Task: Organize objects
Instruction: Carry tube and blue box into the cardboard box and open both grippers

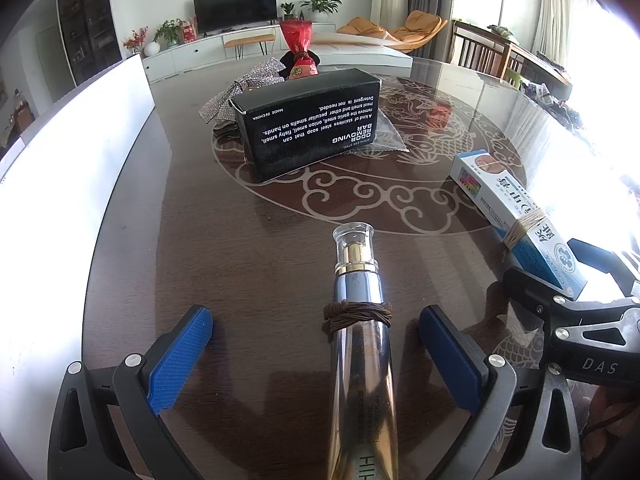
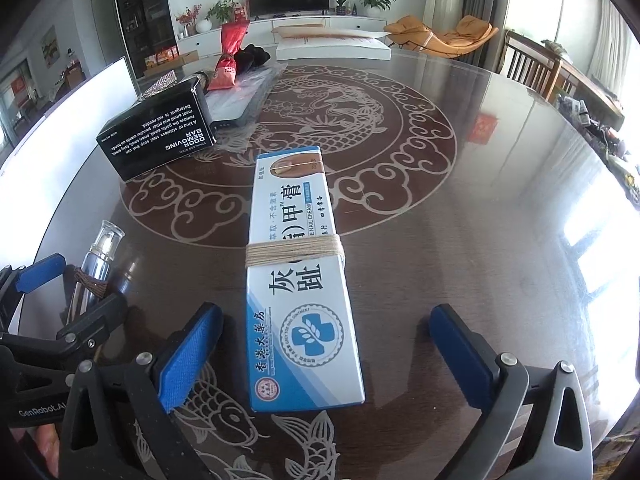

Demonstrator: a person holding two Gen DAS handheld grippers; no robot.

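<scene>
- Two grippers over one dark round table point(image 2: 460, 240) with a pale dragon medallion point(image 2: 320, 120) inlaid at its centre; places below are given from that medallion.
- Left gripper point(image 1: 316, 356): jaws wide apart, blue pads clear of the tube on both sides.
- Cosmetic tube point(image 1: 360, 344): silver-gold, clear cap pointing at the medallion's near rim, lying flat on the table between the left jaws; brown cord point(image 1: 357, 312) wound round its neck.
- Right gripper point(image 2: 326, 356): jaws fully apart, neither pad touching the box.
- Nail cream box point(image 2: 300, 280): white and blue, lying flat, far end on the medallion's near rim, near end between the right jaws; tan twine point(image 2: 294, 254) wrapped round its middle.
- Black soap box point(image 1: 308, 128): printed "ODOR REMOVING BAR", standing on the medallion's left part.
- Red pouch point(image 1: 298, 52), a sparkly bow point(image 1: 240, 88) and a clear bag point(image 1: 386, 132): behind and beside the black box, on the medallion's far-left side.
</scene>
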